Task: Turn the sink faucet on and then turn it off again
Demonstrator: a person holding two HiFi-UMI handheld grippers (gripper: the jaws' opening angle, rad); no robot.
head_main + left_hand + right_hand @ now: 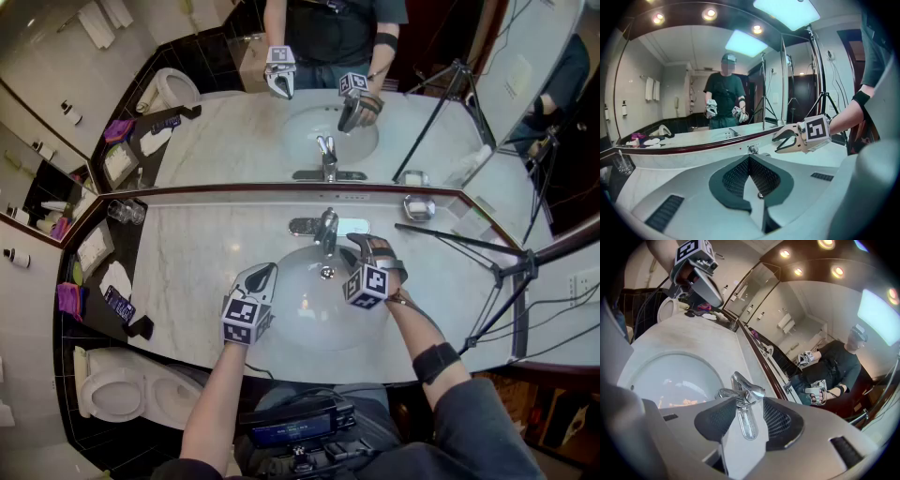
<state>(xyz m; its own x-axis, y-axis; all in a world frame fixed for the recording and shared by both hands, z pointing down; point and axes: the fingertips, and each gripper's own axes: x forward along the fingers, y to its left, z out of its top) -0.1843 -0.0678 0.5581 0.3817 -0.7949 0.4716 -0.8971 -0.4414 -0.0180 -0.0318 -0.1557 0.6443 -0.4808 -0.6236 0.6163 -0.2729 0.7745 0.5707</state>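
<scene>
Right gripper [361, 248] at the faucet [326, 230], left gripper [265, 275] beside the basin [309, 323].
At frame centre the faucet stands on the basin's back rim, just below the mirror's dark edge [234, 188]. The right gripper's jaws are spread with the lever in the gap, and no pad clearly presses on it. The left gripper, pressed together and empty, hangs over the basin's left rim, with bare counter [202, 258] open to its left.

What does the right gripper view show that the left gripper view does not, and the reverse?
Only the right gripper view: the faucet lever between the open jaws of the right gripper, and the left gripper from outside. Only the left gripper view: the left gripper's shut, empty jaws, and the right gripper from outside. Both: the mirror with the person's reflection, and the countertop.
</scene>
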